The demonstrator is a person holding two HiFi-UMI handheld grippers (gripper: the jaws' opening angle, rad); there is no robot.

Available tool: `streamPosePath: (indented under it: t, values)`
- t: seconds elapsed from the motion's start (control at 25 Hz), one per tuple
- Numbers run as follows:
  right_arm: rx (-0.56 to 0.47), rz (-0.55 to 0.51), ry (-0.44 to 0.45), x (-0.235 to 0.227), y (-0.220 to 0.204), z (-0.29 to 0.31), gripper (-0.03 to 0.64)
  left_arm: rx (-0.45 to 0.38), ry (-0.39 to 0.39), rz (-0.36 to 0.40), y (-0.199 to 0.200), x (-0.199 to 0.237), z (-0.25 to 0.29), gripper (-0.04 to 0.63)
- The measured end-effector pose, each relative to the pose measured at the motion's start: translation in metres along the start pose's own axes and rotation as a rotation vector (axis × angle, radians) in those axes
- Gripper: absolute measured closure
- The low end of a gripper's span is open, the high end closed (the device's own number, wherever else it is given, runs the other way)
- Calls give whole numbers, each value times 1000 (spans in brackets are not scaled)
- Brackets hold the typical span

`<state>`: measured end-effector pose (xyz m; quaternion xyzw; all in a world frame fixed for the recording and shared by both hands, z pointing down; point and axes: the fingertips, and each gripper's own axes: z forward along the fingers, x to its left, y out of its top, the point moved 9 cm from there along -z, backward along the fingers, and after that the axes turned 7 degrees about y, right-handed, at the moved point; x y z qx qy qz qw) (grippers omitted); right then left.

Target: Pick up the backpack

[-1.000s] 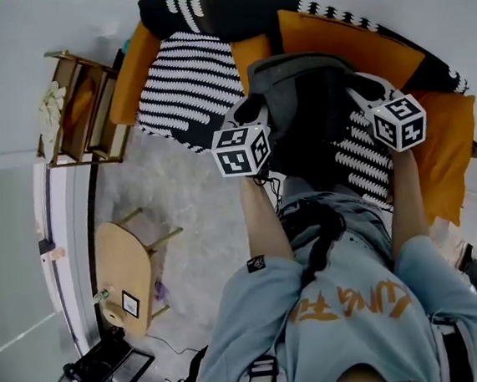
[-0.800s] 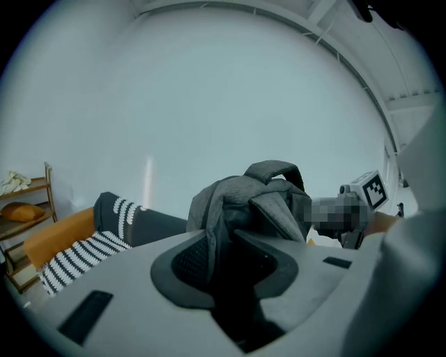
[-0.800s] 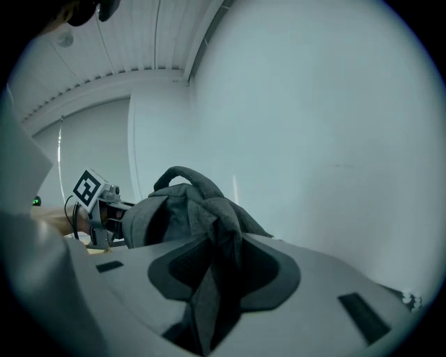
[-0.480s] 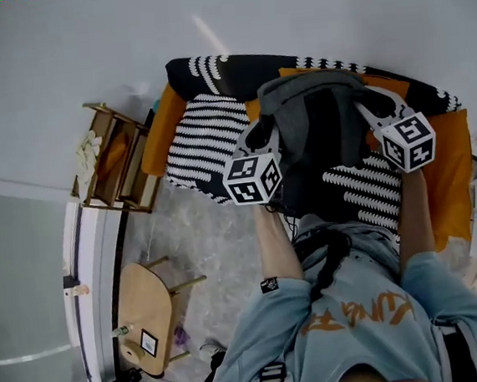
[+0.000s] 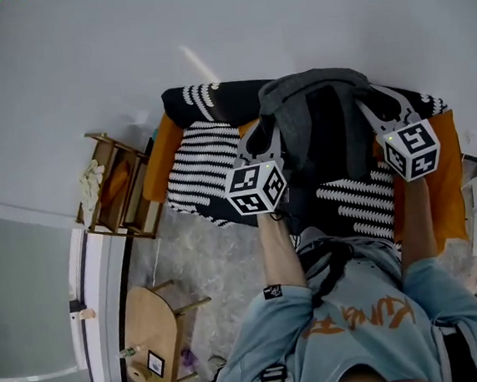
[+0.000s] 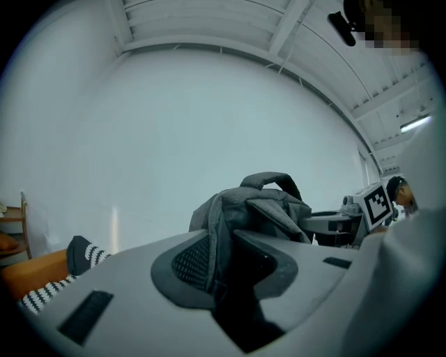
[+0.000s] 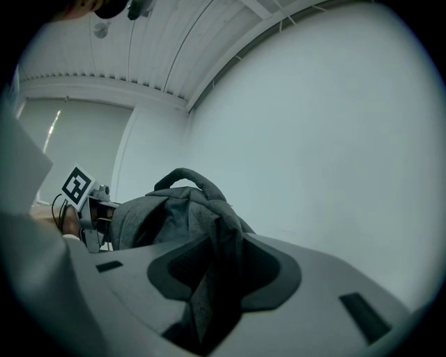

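Note:
A grey backpack (image 5: 320, 123) hangs in the air in front of me, above the sofa, held from both sides. My left gripper (image 5: 266, 131) is shut on its left shoulder strap (image 6: 217, 240). My right gripper (image 5: 370, 104) is shut on the right shoulder strap (image 7: 217, 268). In the left gripper view the backpack (image 6: 261, 206) rises beyond the jaws with its top handle (image 6: 272, 181) upright, and the right gripper's marker cube (image 6: 376, 202) shows behind it. The right gripper view shows the backpack (image 7: 174, 209) and the left cube (image 7: 77, 186).
Below the bag stands an orange sofa (image 5: 450, 191) with a black-and-white striped blanket (image 5: 206, 160). A wooden shelf unit (image 5: 117, 189) stands to its left, and a small round wooden table (image 5: 148, 342) at lower left. A white wall fills the far side.
Both grippers have risen together with the backpack, lifting it off the sofa cushions. The grips on the straps have not changed.

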<state>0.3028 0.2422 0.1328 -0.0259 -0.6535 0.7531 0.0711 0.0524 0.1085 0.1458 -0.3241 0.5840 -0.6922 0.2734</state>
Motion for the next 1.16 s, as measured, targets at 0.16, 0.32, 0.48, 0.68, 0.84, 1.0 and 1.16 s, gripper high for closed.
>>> streamPosePath:
  t: [0.16,0.32,0.48,0.68,0.84,1.0,1.16]
  values:
    - [0,-24,-22,-6,8,-7,474,-4,-21,-26,3,-7,5,492]
    - [6,-13,-40,-15,1,-14,474,13,-38,-24,1,-16,15,492]
    - [10,3,-53,-17,-3,-16,474,24,-45,-12,0,-18,22,492]
    - [19,7,-63,-19,-6,-15,474,48,-50,-2,-2,-18,26,493]
    - [21,10,-58,-19,-8,-13,472,53,-46,9,-3,-17,27,494]
    - [20,18,-43,-21,-11,-8,472,58,-35,13,-4,-15,28,494]
    - [23,15,-30,-25,-14,-2,472,62,-23,8,-7,-13,32,492]
